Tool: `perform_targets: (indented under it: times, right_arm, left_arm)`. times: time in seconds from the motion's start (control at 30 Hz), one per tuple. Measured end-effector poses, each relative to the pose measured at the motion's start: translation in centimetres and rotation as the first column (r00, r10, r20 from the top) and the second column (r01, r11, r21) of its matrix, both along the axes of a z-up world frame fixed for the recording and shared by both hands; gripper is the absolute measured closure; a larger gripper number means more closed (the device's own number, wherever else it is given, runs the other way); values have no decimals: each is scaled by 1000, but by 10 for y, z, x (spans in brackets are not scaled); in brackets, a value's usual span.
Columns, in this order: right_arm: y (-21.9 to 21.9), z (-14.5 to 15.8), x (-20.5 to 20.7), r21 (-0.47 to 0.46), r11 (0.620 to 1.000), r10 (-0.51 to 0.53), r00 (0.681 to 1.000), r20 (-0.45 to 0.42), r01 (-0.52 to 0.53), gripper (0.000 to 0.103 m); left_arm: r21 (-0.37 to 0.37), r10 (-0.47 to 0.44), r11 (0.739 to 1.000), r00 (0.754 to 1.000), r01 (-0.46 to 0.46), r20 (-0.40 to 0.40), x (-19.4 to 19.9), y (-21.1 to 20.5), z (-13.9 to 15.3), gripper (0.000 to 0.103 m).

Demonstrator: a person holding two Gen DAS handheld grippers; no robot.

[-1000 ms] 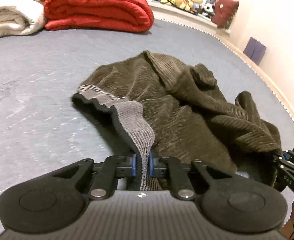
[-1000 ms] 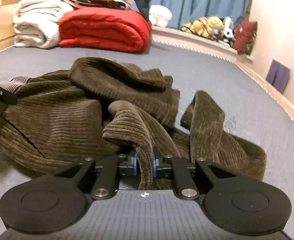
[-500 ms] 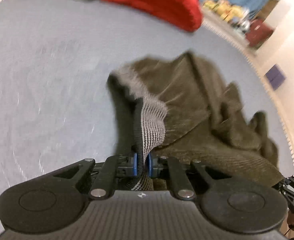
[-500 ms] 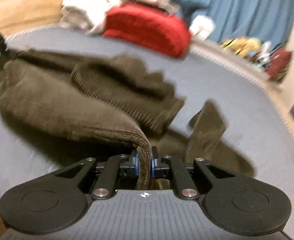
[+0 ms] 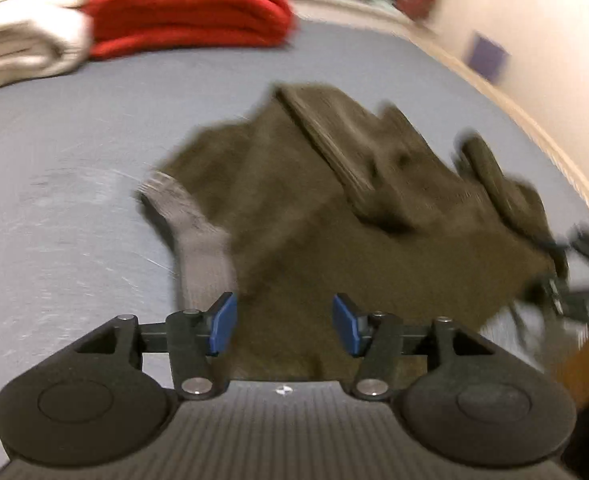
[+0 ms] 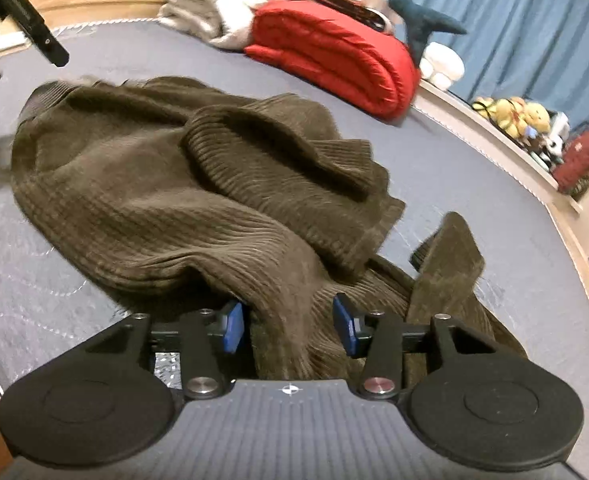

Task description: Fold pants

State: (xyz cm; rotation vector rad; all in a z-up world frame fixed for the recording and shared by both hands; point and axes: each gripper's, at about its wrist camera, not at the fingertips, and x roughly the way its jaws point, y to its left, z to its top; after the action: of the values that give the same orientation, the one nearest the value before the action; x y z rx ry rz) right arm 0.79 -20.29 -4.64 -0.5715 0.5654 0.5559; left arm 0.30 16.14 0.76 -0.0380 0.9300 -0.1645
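A: What is changing on the left side right now?

B: The left gripper (image 5: 284, 322) is letting go. A second ago its blue pads were pinched on the grey ribbed waistband (image 5: 198, 240); now its jaws are opening, and the band is sliding off beside the left pad, no longer pressed

A: And the right one?

B: The same. The right gripper (image 6: 288, 322) was clenched on a fold of the brown corduroy pants (image 6: 166, 200), and its jaws are opening too. A ridge of the cloth is still lying between the pads, but nothing is squeezing it

A: So where are the pants sitting?

B: They are lying on the grey-blue mattress (image 6: 434, 152), just ahead of both grippers, more spread out than the bunched heap of a second ago. One leg is still doubled over the body, and a cuff end (image 6: 450, 256) is sticking up on the right. The red folded quilt (image 6: 334, 52) is well behind them

A: What does that mean for the folding?

B: I am reading it as the end of a spreading pull: both ends are being dropped so the hands can take new holds. No clean fold is showing yet, so the legs are probably needing straightening first
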Motion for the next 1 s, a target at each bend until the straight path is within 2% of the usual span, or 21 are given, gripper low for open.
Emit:
perform_targets:
  times: [0.07, 0.13, 0.27, 0.33, 0.37, 0.4, 0.5, 0.53, 0.6, 0.67, 0.7, 0.77, 0.83, 0.87, 0.9, 1.0]
  right_arm:
    - [10, -7, 0, -34, 999, 28, 1000, 3, -28, 51]
    - [18, -13, -2, -66, 997, 50, 999, 6, -49, 51]
    - [25, -22, 1, -95, 995, 43, 999, -8, -43, 49]
    - [25, -27, 6, -112, 993, 26, 999, -18, -28, 49]
    - [25, -29, 8, -116, 993, 19, 1000, -23, -22, 50]
    - [24, -31, 10, -120, 993, 12, 1000, -29, -15, 50]
    - [21, -37, 15, -140, 990, -3, 999, -42, -3, 52]
    - [20, -39, 15, -145, 989, -2, 999, -52, -5, 58]
    - [18, -41, 17, -148, 989, 2, 998, -59, -10, 66]
    - [16, -38, 18, -149, 989, -4, 999, -53, -4, 79]
    - [15, -36, 19, -141, 990, -8, 999, -52, 1, 83]
    - [12, -29, 22, -116, 993, -10, 999, -53, 4, 91]
    - [11, -26, 23, -112, 994, 13, 998, -59, -20, 92]
    - [11, -26, 23, -129, 991, 21, 998, -67, -30, 93]
    - [11, -26, 23, -142, 989, 35, 996, -77, -45, 95]
    - [13, -19, 14, -198, 974, 90, 992, -86, -106, 97]
  left_arm:
    - [6, -113, 994, 993, 114, -41, -1, -14, -13, 44]
    - [35, -223, 974, 973, 226, -66, -6, -31, -28, 44]
    - [59, -374, 921, 916, 386, -147, -15, -52, -64, 43]
    - [120, -391, 901, 902, 416, -184, -19, -56, -85, 38]
    - [132, -415, 890, 896, 436, -158, -21, -56, -86, 29]
    - [135, -441, 877, 885, 460, -153, -22, -56, -86, 28]
    - [137, -437, 880, 889, 454, -138, -21, -51, -88, 28]
    - [151, -432, 881, 893, 448, -128, -20, -49, -88, 29]
    - [158, -432, 881, 895, 446, -115, -19, -46, -84, 35]
    - [177, -440, 875, 893, 451, -98, -23, -42, -82, 47]
    - [181, -446, 872, 890, 455, -91, -26, -35, -80, 50]
    - [196, -447, 869, 891, 454, -83, -31, -31, -79, 68]
    - [194, -440, 872, 894, 449, -88, -34, -29, -75, 85]
    - [201, -441, 871, 893, 449, -84, -38, -26, -73, 90]
    - [211, -448, 866, 890, 454, -79, -39, -36, -74, 91]
    - [207, -467, 860, 883, 466, -49, -50, -26, -56, 93]
